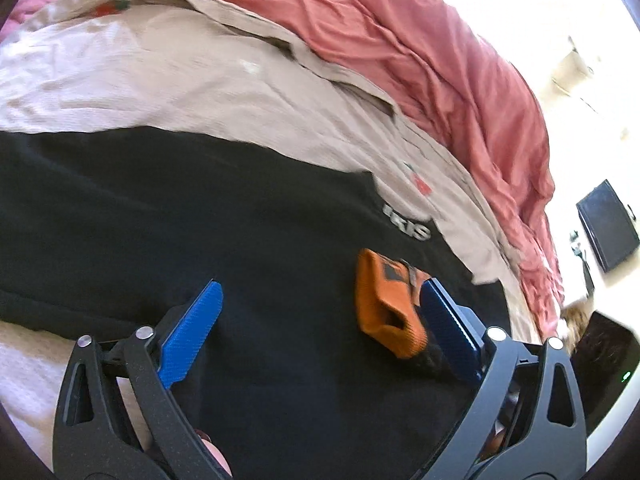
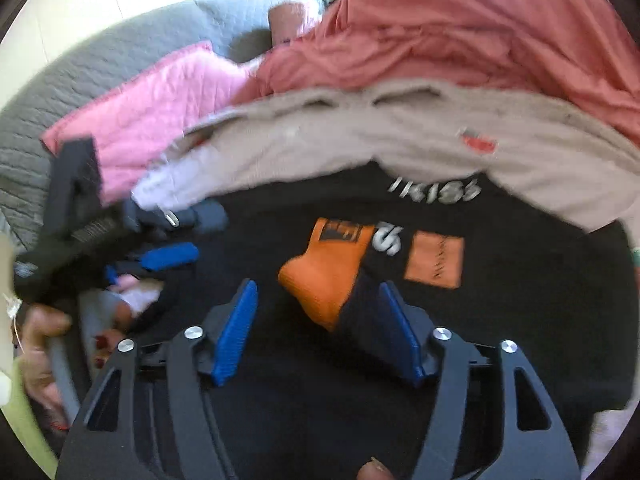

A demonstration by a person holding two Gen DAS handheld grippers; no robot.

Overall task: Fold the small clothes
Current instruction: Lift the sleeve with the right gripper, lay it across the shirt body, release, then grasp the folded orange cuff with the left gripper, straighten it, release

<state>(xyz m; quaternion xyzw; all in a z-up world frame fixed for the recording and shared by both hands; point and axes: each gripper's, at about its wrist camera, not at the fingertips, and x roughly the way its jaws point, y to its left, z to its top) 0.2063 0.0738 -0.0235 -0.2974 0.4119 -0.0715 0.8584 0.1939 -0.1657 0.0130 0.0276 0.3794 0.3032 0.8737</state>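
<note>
An orange and dark sock [image 1: 386, 304] [image 2: 332, 276] lies on a black garment [image 1: 200, 220] [image 2: 520, 320] with silver lettering, spread on the bed. My left gripper [image 1: 320, 316] is open above the black garment, its right finger next to the sock. My right gripper [image 2: 320, 320] is open, with the sock's dark lower end between its fingers, close to the right pad [image 2: 400, 332]. The left gripper also shows at the left of the right wrist view [image 2: 156, 260], held in a hand.
A beige garment [image 1: 180, 72] [image 2: 360, 140] lies beyond the black one. A red-pink bedcover [image 1: 440, 60] [image 2: 460, 28] is bunched behind it. A pink quilted pad [image 2: 152, 108] and grey cover [image 2: 60, 80] lie far left. A dark screen [image 1: 608, 224] stands at right.
</note>
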